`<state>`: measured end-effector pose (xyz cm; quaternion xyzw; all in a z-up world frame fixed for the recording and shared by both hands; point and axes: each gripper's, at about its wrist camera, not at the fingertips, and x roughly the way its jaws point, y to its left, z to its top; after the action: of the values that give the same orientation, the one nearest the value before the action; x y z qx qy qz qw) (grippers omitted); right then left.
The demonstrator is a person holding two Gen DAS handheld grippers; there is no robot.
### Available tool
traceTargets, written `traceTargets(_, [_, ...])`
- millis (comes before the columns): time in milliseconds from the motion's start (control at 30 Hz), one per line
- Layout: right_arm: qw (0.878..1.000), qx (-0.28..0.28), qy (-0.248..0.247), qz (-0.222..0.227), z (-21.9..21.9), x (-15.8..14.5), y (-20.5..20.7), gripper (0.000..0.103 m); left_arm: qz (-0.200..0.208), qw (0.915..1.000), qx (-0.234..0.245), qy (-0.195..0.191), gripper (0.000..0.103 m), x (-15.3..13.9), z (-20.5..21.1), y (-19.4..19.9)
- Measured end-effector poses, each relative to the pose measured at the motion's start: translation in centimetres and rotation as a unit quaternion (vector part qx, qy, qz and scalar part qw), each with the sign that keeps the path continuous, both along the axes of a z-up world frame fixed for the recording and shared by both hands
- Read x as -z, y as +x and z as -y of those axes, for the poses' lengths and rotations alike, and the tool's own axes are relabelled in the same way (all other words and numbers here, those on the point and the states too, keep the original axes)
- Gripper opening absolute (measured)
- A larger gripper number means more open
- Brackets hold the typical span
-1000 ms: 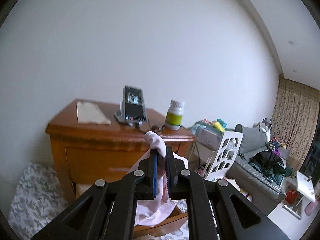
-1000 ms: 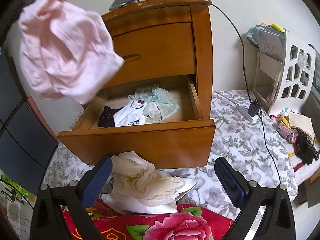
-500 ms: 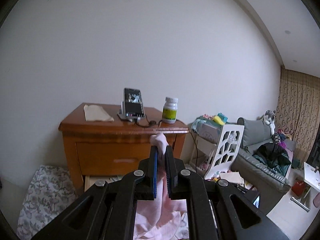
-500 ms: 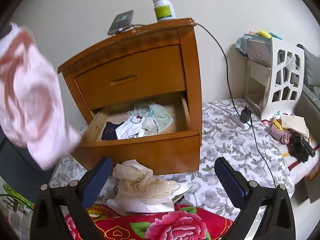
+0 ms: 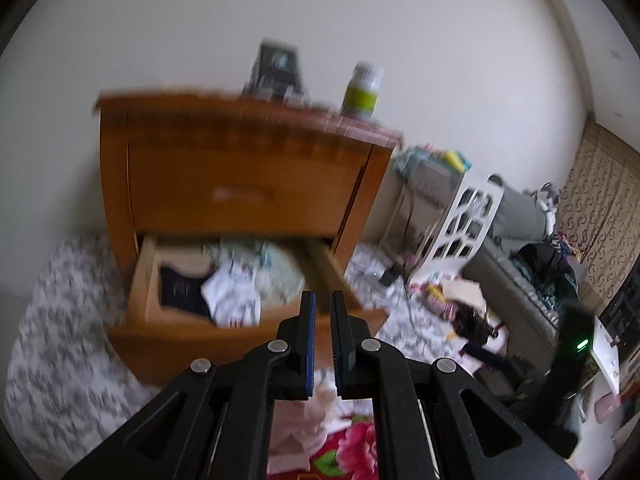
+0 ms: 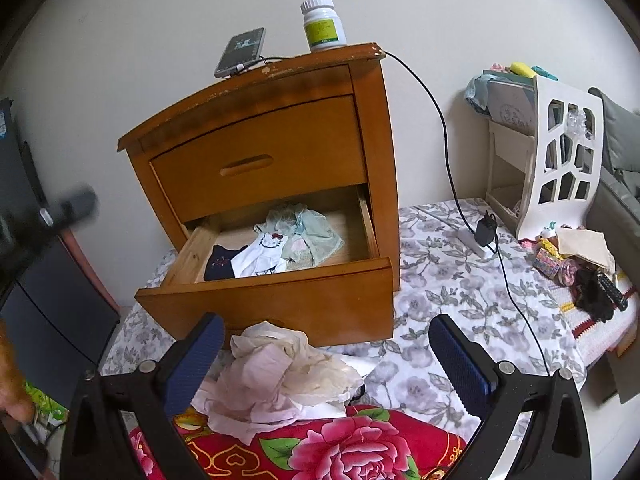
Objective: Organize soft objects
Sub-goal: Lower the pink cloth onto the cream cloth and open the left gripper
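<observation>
On my left wrist camera, which is blurred, the left gripper (image 5: pixel 322 340) has its jaws nearly together with only a thin gap and nothing pinched between the pads; the pink garment (image 5: pixel 298 424) lies below them on the red floral blanket (image 5: pixel 352 448), in front of the open lower drawer (image 5: pixel 224 280) of the wooden nightstand (image 5: pixel 240 168). Folded clothes sit inside that drawer. On my right wrist camera, the right gripper (image 6: pixel 326 360) stands with its jaws spread wide and empty, above the heap where the pink garment (image 6: pixel 252 392) rests against a cream cloth (image 6: pixel 304 364) on the blanket's (image 6: pixel 320 448) edge, just before the drawer (image 6: pixel 272 304) front. A bottle (image 6: pixel 323 26) and a phone (image 6: pixel 240 52) stand on the nightstand's (image 6: pixel 260 152) top.
</observation>
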<state>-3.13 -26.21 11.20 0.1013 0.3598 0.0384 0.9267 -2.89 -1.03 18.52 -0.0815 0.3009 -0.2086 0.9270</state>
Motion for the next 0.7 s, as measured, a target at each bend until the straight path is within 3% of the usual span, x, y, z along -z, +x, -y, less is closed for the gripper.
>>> traceTargets(167, [1.0, -0.007, -0.004, -0.013, -0.3, 0.9, 0.5, 0.103, -0.056, 0.9981, -0.026, 0.009, 0.007, 4.2, -0.1, 0.6])
traceTargets(500, [0.999, -0.023, -0.014, -0.035, -1.4, 2.5, 1.4, 0.103, -0.096, 0.9914, -0.082, 0.033, 0.008, 8.2, -1.0, 1.0])
traceTargets(567, [0.999, -0.025, -0.016, -0.038, -1.6, 2.8, 1.5, 0.103, -0.106, 0.9893, -0.092, 0.039, 0.017, 8.7, -1.1, 1.3])
traceTargets(633, [0.999, -0.029, -0.018, -0.042, -1.9, 3.1, 1.7, 0.103, -0.106, 0.9877, -0.105, 0.046, 0.046, 8.9, -1.3, 1.4])
traceTargets(700, [0.998, -0.032, -0.02, -0.045, -2.1, 3.4, 1.9, 0.103, -0.101, 0.9869, -0.115, 0.049, 0.052, 8.9, -1.5, 1.4])
